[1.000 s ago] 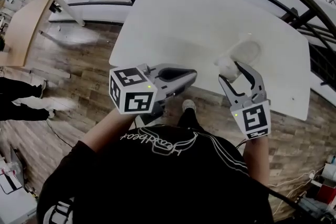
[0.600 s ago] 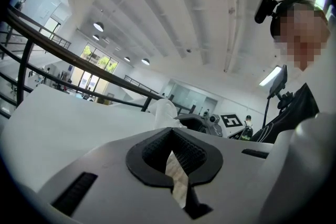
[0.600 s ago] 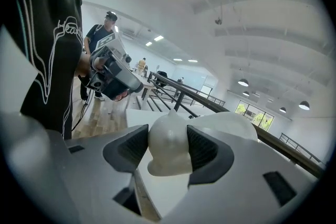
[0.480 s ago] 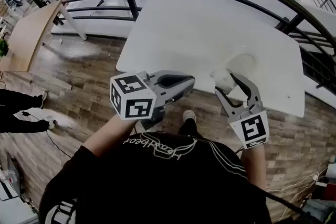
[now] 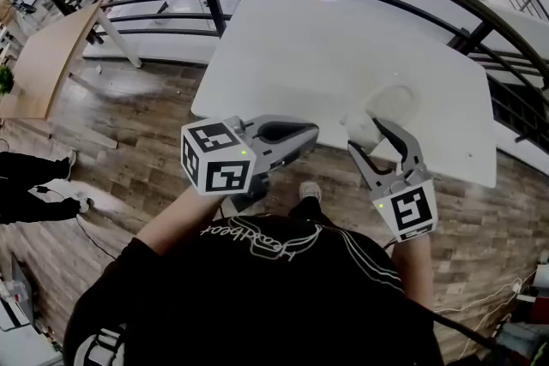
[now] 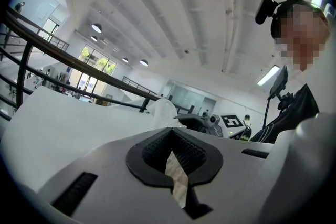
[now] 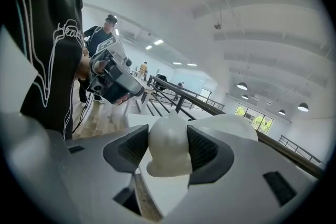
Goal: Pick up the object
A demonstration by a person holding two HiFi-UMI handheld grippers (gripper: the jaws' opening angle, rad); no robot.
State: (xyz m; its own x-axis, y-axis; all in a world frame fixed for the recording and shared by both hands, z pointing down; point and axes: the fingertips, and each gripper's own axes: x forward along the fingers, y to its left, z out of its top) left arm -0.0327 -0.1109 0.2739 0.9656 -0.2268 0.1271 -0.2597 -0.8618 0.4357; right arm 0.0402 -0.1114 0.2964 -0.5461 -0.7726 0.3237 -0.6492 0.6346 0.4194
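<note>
Well, little changes over the last second. The whole head view slides toward 6 o'clock, table (image 5: pixel 300 39) and all, so that is your head tipping, not the tools travelling.

- Your right gripper (image 5: pixel 366 135) stays clenched on the white object (image 7: pixel 168 149). Both dark pads press its flanks, and it fills the gap between them.
- The object sits at the table's near edge, at 3 o'clock from the centre of the head view. The pale mound (image 5: pixel 396 103) lies just beside it at 1 o'clock. The gap between object and mound looks the same as a second ago.
- Your left gripper (image 5: pixel 309 133) hangs at 9 o'clock of the right one, off the table edge. Its jaws are closed on nothing, and only wooden floor (image 6: pixel 176 178) shows through the slit.

Reading: the grasp looks made and firm, but the lift does not seem to have started. I cannot tell whether the object's base is clear of the tabletop.

Next: raise the right gripper straight up, and watch that the rounded sides do not squirt out of the pads.
</note>
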